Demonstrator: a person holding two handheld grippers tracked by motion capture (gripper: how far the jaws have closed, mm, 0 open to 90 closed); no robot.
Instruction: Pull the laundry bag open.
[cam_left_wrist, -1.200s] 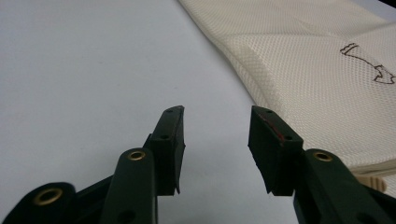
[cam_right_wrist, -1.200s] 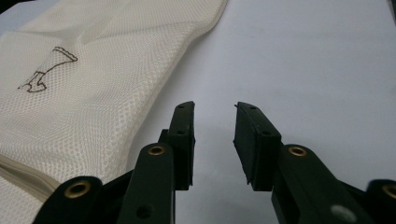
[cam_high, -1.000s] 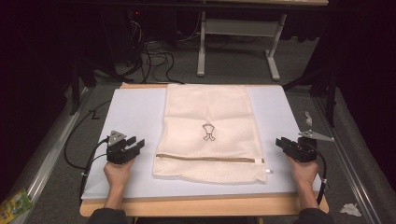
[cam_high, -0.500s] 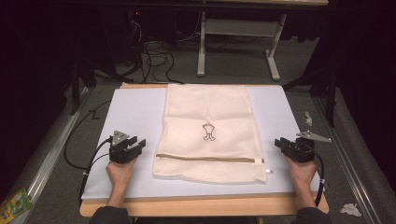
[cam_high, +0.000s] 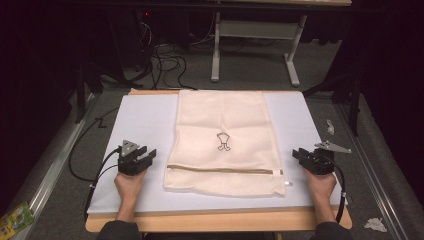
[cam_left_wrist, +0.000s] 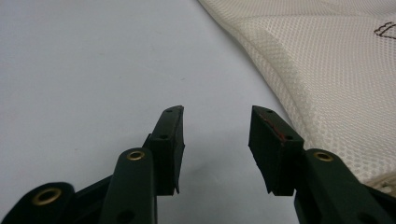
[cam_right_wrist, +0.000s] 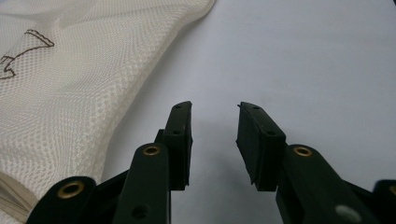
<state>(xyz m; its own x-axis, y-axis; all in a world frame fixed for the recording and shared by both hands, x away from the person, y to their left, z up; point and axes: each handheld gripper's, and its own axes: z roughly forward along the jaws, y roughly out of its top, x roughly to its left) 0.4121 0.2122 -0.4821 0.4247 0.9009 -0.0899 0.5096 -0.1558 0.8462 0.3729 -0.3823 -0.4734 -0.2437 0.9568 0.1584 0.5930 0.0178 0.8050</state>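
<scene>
A cream mesh laundry bag (cam_high: 225, 135) lies flat in the middle of the white mat (cam_high: 145, 117), its zipper (cam_high: 225, 170) near the front edge and a small dark emblem (cam_high: 223, 141) at its centre. My left gripper (cam_high: 145, 153) rests on the mat to the left of the bag, open, with nothing between its jaws (cam_left_wrist: 215, 112); the bag's mesh (cam_left_wrist: 336, 70) lies to its right. My right gripper (cam_high: 299, 152) rests to the right of the bag, open and empty (cam_right_wrist: 215, 107), with the mesh (cam_right_wrist: 70, 84) to its left. Its jaws have just been opening a little.
The mat lies on a wooden table (cam_high: 215, 223). Cables (cam_high: 165, 62) and a white desk frame (cam_high: 250, 50) are on the floor beyond. A green packet (cam_high: 15, 217) lies at the lower left, and white scraps (cam_high: 372, 225) lie on the floor at the right.
The right gripper has shifted slightly. The left gripper and the bag stay where they were.
</scene>
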